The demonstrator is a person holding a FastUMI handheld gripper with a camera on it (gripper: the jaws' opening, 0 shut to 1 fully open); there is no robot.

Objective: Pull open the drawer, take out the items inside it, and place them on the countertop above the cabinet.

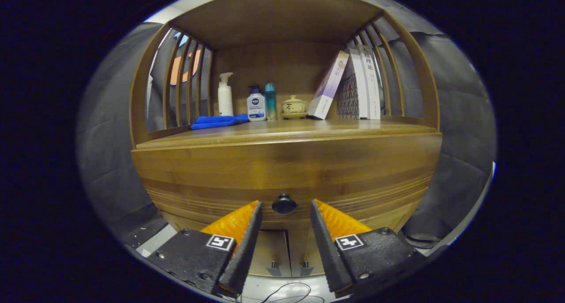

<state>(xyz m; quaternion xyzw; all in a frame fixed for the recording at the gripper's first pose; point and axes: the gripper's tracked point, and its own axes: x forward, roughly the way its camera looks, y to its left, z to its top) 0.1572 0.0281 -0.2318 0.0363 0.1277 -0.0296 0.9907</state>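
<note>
Closed wooden drawer (287, 179), black knob (284, 204)

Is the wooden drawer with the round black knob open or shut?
Shut: the wooden drawer front sits flush with the cabinet, and the open fingers flank its round black knob without touching.

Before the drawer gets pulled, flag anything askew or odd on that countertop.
One book leans tilted against the upright books. Otherwise tidy. The gripper is open, the drawer knob just ahead between its jaws.

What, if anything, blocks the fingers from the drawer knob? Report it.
Nothing visible does. The gripper is open, and the black drawer knob sits in the gap between its fingertips, with neither finger touching it. The drawer is closed.
</note>
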